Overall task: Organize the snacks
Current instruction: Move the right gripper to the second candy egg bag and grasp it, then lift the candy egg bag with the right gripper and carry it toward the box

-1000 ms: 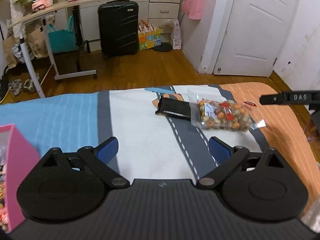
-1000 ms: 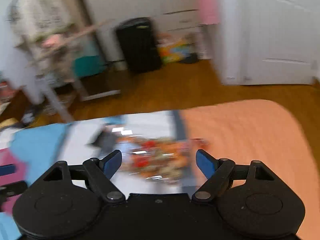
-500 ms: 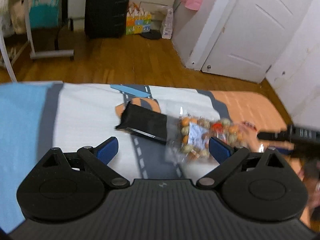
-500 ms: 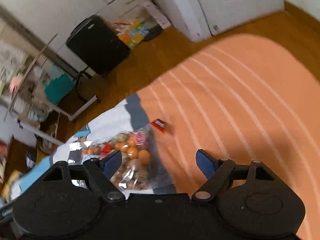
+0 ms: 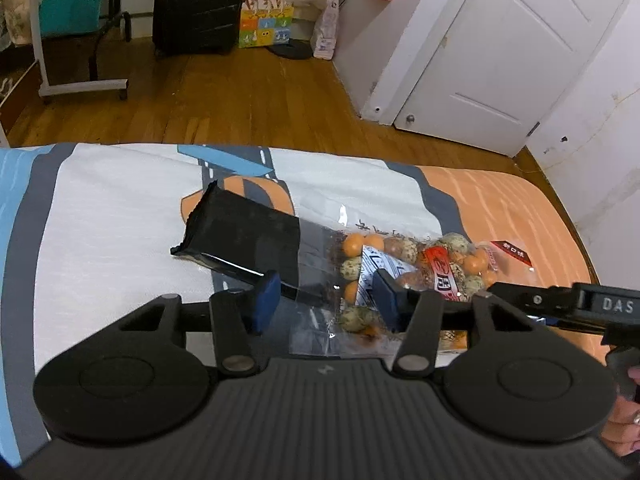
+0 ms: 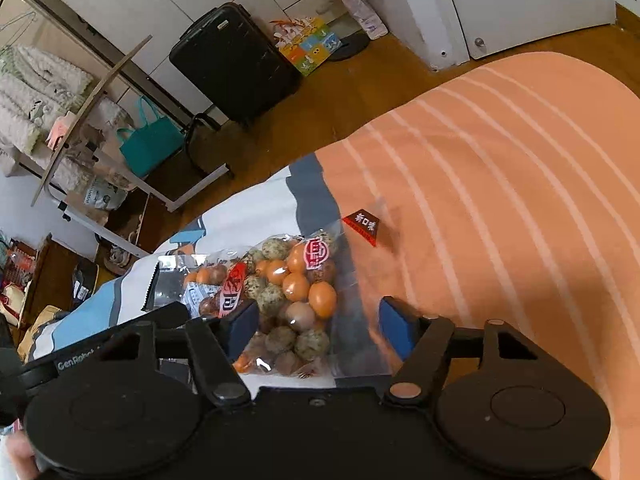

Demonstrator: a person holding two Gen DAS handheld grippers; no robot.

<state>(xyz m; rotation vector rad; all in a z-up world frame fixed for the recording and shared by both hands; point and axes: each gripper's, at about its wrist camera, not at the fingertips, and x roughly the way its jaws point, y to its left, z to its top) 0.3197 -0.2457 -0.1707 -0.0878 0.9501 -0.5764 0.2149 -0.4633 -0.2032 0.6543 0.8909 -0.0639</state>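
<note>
A clear bag of orange and speckled egg snacks point(image 5: 404, 264) lies on the bed, also in the right wrist view point(image 6: 288, 292). A black snack packet point(image 5: 240, 232) lies partly under the bag's left end. My left gripper point(image 5: 326, 300) is open, its jaws on either side of the bag's clear left end. My right gripper point(image 6: 316, 326) is open around the bag's right end; it shows in the left wrist view as a black bar point(image 5: 560, 304). A small red sachet point(image 6: 362, 226) lies on the orange sheet just beyond the bag.
The bed sheet point(image 5: 112, 216) is white, grey, blue and orange; its far edge drops to a wooden floor point(image 5: 240, 104). A black suitcase point(image 6: 232, 60), a rolling table point(image 6: 96, 128) and a white door point(image 5: 500, 56) stand beyond.
Both grippers have moved down and in onto the egg bag from either end. The left jaws have narrowed. The pink box has left the left view.
</note>
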